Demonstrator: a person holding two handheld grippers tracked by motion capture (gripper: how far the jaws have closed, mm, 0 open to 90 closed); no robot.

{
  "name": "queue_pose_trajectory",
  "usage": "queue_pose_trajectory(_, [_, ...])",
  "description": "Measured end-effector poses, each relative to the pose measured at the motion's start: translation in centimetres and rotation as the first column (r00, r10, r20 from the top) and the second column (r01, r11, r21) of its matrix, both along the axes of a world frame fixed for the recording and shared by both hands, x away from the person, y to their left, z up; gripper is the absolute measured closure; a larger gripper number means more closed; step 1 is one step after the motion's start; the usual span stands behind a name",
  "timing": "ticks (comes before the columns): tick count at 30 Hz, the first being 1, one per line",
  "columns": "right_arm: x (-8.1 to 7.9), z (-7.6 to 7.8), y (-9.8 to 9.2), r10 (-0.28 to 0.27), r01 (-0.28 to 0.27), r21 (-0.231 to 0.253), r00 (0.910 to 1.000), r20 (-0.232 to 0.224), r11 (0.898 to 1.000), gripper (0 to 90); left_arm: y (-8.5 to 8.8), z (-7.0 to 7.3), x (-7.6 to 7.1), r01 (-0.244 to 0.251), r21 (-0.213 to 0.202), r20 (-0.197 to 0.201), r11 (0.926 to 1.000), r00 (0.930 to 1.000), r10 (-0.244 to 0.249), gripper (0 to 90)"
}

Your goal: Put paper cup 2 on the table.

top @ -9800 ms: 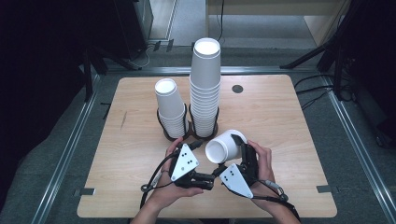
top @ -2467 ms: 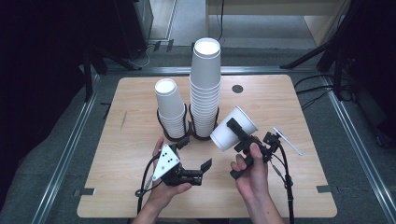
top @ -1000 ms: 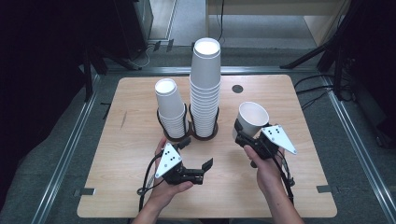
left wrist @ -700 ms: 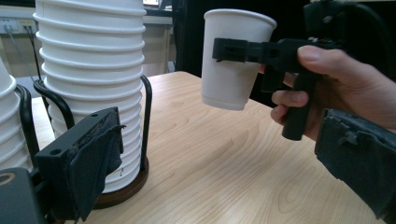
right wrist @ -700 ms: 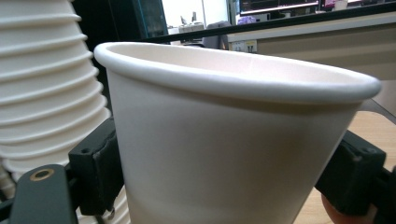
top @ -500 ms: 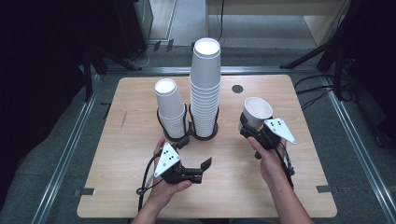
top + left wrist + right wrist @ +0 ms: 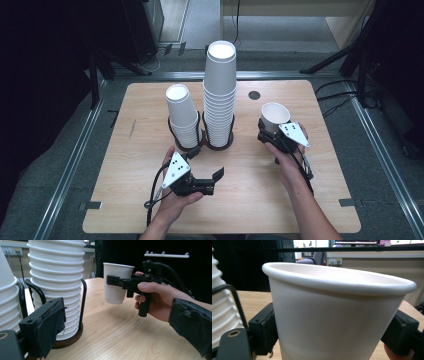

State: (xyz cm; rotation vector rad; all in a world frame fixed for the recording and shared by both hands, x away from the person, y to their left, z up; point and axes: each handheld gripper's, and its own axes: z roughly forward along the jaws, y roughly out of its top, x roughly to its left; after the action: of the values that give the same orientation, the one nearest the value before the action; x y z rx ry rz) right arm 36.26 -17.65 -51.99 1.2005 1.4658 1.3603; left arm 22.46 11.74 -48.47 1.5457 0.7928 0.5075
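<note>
On the wooden desk, right of the tall cup stack, a single paper cup is pinched upright, just above the wood, by the right hand-held gripper, presumably for setting down; the left hand-held gripper is spread, empty.

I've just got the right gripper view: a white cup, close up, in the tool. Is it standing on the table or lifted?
Observer: Lifted. In the left gripper view the cup hangs upright just above the table, clamped in the right tool.
Operator: And the other tool?
Observer: The left tool is open and empty, low in front of the two stacks.
Operator: Which stack is nearer the cup?
Observer: The taller stack; the shorter stack stands on its far side.
</note>
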Motion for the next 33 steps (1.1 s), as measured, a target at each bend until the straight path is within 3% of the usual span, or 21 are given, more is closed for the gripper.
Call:
queue_pose_trajectory(11, [1.4, -0.9, -1.2, -0.043, 0.043, 0.032, 0.9988, -0.022, 0.999, 14.6, 0.1, -0.1, 0.0, -0.004, 0.002, -0.005, 1.0000, 1.0000, 0.004, 1.2])
queue_pose_trajectory(18, [1.8, -1.1, -1.9, -0.056, 0.057, 0.023, 0.9981, -0.024, 0.998, 14.5, 0.6, 0.0, 0.3, -0.020, -0.012, -0.011, 0.9997, 0.9997, 0.020, 1.2])
queue_pose_trajectory(33, [2.4, -0.5, -2.9, -0.082, 0.082, 0.028, 0.9966, -0.002, 0.996, 14.5, 0.3, -0.2, 0.2, -0.018, 0.003, -0.018, 0.9998, 0.9997, 0.018, 1.2])
